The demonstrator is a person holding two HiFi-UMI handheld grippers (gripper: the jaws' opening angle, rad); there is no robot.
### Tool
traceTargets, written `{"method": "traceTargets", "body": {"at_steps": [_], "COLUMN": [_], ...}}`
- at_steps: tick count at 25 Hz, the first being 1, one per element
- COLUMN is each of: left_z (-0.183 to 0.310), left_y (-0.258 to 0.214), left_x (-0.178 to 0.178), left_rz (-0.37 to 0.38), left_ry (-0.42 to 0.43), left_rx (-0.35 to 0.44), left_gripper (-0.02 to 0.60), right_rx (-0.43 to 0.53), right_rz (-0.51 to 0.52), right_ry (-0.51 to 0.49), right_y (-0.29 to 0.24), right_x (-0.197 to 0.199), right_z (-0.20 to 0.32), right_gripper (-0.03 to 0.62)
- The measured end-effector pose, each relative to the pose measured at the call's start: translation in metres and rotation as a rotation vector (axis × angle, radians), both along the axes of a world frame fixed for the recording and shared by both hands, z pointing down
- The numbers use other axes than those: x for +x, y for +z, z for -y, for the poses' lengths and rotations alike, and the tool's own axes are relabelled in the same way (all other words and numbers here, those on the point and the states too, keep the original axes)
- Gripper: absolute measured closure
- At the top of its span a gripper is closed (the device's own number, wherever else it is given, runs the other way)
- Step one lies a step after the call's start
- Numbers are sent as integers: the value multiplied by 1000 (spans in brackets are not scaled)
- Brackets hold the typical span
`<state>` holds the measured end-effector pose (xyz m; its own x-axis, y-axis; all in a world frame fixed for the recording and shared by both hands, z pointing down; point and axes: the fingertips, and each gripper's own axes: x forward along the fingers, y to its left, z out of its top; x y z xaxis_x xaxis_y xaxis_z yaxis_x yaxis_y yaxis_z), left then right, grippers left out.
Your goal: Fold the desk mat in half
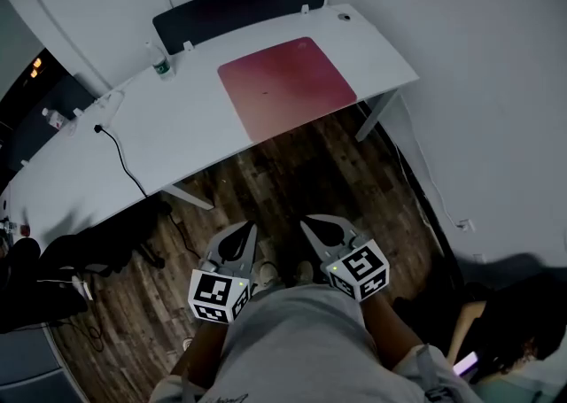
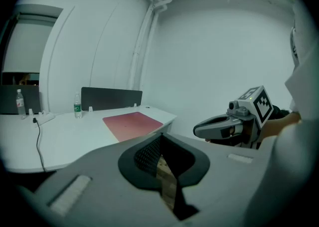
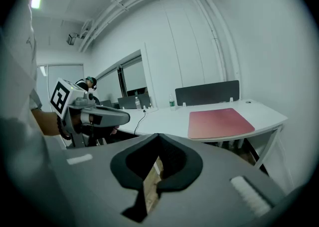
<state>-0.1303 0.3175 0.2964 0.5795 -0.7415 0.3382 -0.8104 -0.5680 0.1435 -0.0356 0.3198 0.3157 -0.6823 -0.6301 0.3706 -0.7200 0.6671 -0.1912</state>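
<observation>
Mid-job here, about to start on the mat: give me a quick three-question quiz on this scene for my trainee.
1. True or false: the desk mat already lies folded in half.
2. The bottle stands: A on the desk mat; B on the bare desk beside the dark panel; C at the desk's front edge.
3. Fill in: the left hand-held gripper and right hand-held gripper both have jaws ___, holding nothing.
Key: 1 false; 2 B; 3 shut.
</observation>
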Motion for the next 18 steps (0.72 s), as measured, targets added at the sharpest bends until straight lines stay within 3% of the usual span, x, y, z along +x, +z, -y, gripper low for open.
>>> {"method": "traceTargets", "body": {"at_steps": [10,18], "left_z": [2,17], "left_y": [9,8], "left_x": [-29,-32], "left_rz": [-8,-22], "left_ry": [42,66], "left_rx": [-11,-17], "left_gripper": [561,561], "right_rx": [10,7], "right_rz": [20,-2], "right_ry": [96,116], "right_y": [-2,2], "right_x": [-20,-25], "right_z": [9,17], "right_gripper": [588,587]}}
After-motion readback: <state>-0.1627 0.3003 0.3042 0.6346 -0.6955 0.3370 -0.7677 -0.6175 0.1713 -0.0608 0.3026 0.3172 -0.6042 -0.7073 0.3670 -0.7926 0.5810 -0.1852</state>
